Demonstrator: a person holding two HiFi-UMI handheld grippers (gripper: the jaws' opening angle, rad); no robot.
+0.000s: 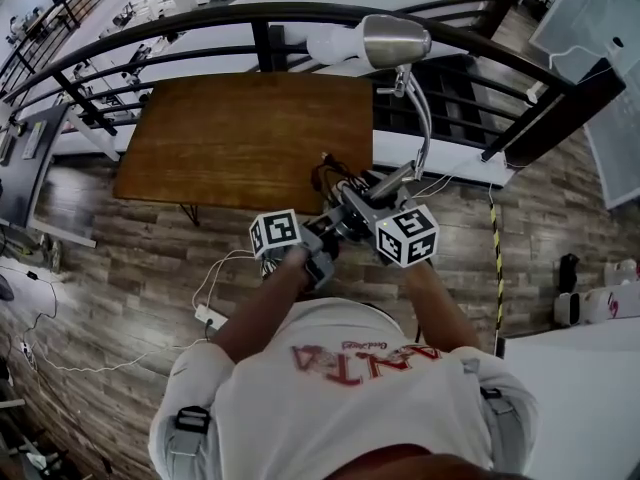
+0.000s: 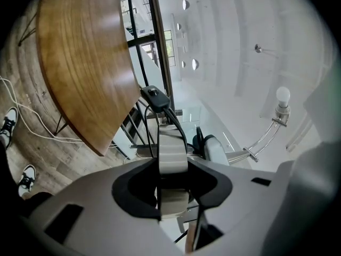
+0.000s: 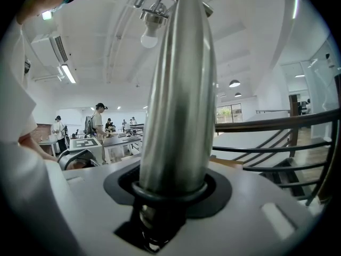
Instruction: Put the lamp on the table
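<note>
Silver lamp (image 1: pixel 396 40) with white bulb (image 1: pixel 335 46), brown wood-grain table (image 1: pixel 230 138), black railing (image 1: pixel 263 48), grey plank floor (image 1: pixel 100 218)

Just beyond your left gripper (image 1: pixel 335 193) and right gripper (image 1: pixel 385 186), a rectangular brown wooden table (image 1: pixel 240 133) stands on grey-brown wood-plank floor (image 1: pixel 110 268). Past it curves a dark metal railing (image 1: pixel 300 10). Behind your left gripper a white power strip (image 1: pixel 209 317) with thin cables lies on the planks. Over your right gripper a white ceiling (image 3: pixel 256 31) carries round recessed lights (image 3: pixel 234 83) and a long tube light (image 3: pixel 68 73).
</note>
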